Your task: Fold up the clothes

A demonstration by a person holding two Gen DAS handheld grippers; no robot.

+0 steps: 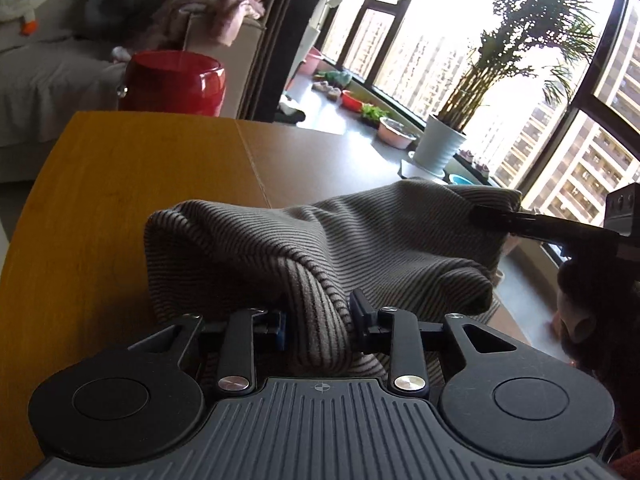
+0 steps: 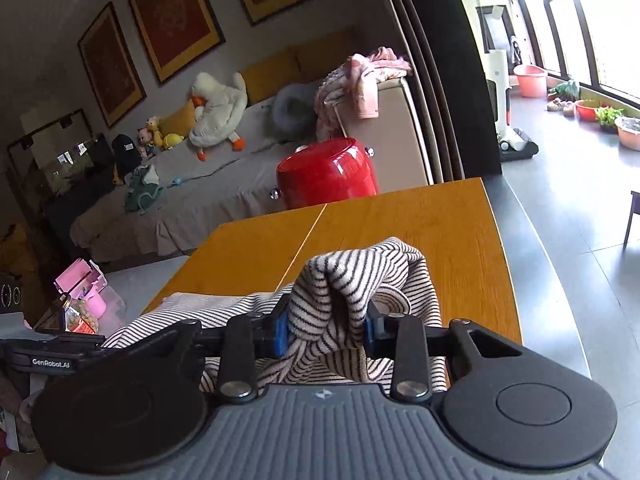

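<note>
A striped grey-and-black garment [image 1: 320, 248] is held up over the wooden table [image 1: 120, 184]. My left gripper [image 1: 318, 326] is shut on a bunched fold of the garment at its near edge. In the left wrist view my right gripper [image 1: 492, 216] reaches in from the right and grips the cloth's far right edge. In the right wrist view my right gripper [image 2: 326, 328] is shut on a bunch of the striped garment [image 2: 360, 272], which hangs over the table [image 2: 420, 232]. The left gripper's body [image 2: 52, 354] shows at the left.
A red stool [image 1: 172, 84] stands past the table's far edge, with a sofa [image 2: 220, 168] bearing soft toys and clothes behind it. Potted plant [image 1: 440, 148] and bowls sit along the window. A pink box [image 2: 84, 284] sits on the floor to the left.
</note>
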